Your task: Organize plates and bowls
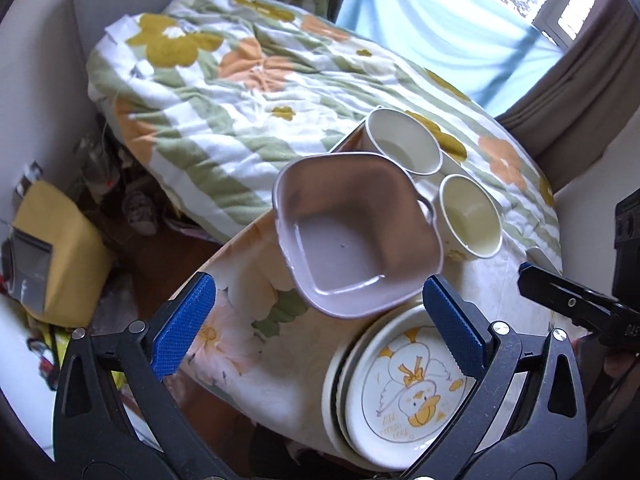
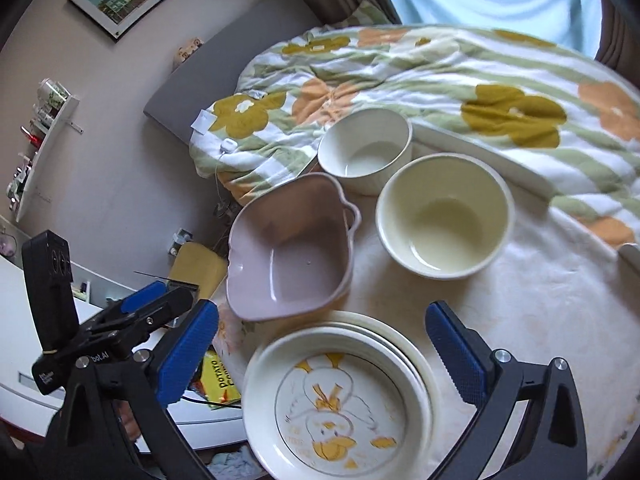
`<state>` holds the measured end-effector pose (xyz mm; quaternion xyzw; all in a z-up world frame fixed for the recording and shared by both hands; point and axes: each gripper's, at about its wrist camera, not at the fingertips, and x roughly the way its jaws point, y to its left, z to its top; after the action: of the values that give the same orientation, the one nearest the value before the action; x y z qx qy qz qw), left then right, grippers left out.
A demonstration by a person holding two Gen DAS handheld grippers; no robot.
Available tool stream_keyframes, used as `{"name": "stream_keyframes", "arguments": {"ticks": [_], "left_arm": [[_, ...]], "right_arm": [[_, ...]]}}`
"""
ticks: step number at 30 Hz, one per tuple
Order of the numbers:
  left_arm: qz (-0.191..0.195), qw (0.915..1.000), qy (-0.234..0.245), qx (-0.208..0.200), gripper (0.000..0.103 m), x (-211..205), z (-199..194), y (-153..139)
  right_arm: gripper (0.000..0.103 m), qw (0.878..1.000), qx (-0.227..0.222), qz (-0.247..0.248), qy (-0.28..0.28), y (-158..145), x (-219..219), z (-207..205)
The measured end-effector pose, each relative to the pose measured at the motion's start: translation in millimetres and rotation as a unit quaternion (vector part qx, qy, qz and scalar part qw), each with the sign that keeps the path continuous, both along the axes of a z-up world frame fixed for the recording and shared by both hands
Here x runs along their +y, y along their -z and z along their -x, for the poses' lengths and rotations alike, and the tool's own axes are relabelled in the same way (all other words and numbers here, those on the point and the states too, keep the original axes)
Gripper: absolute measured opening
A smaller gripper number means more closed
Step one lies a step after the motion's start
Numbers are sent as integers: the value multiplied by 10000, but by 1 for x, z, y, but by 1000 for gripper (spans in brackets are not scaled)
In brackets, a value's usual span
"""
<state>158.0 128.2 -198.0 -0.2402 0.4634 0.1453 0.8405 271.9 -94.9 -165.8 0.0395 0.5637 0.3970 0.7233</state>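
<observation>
The left gripper (image 1: 318, 330) has its jaws wide apart, with nothing between them. The right gripper (image 2: 322, 354) also has its jaws wide apart and holds nothing. No earlier view is given, so only this state can be told.

On the surface (image 2: 540, 300), which has a pale cloth with flowers, four groups of dishes stand close together. Nearest is a stack of plates (image 2: 340, 396); the top plate shows a yellow duck drawing, and the rims of other plates show beneath it on the right side. Just beyond the stack, to the left, is a pink bowl (image 2: 290, 250) with a small handle on its far right side; it sits near the left edge of the surface. To the right of it stands a cream bowl (image 2: 444, 216), and farther away a white bowl (image 2: 366, 150), touching or almost touching the cream one. All three bowls are upright and empty.

Behind the surface lies a bed with a flowered blanket (image 1: 224, 92). In the right wrist view the left gripper appears at the lower left, beside the surface.
</observation>
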Motion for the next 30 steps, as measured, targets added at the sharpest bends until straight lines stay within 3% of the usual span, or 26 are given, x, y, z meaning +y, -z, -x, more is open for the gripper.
{"name": "stream_keyframes", "arguments": {"ticks": [2,4,7,10,12,13,17,24,30], "left_arm": [[135,9999,18,66,95,5,-11,14],[265,9994,60,209,85,9,-24,29],[453,9982,87,386,68,13,-39,52],[530,9968,93,583,53,17,-52,70],[510,9966,132,640,51,18,-59,78],[493,9965,147,666,48,20,-63,79],[469,9960,156,750,25,26,-70,87],[330,9960,259,787,15,34,-71,89],[208,9959,347,808,15,34,-72,86]], "right_arm": [[99,9998,194,32,3,15,11,-7],[83,9994,349,59,-59,29,22,-11],[68,9987,439,176,-201,45,42,-18],[63,9980,514,276,-250,57,56,-26],[61,9978,508,348,-258,64,65,-32],[54,9977,497,396,-253,66,68,-34],[51,9965,16,731,-401,63,83,-34],[21,9923,-286,1188,-197,71,83,-39],[13,9909,-418,1260,-219,73,83,-38]]}}
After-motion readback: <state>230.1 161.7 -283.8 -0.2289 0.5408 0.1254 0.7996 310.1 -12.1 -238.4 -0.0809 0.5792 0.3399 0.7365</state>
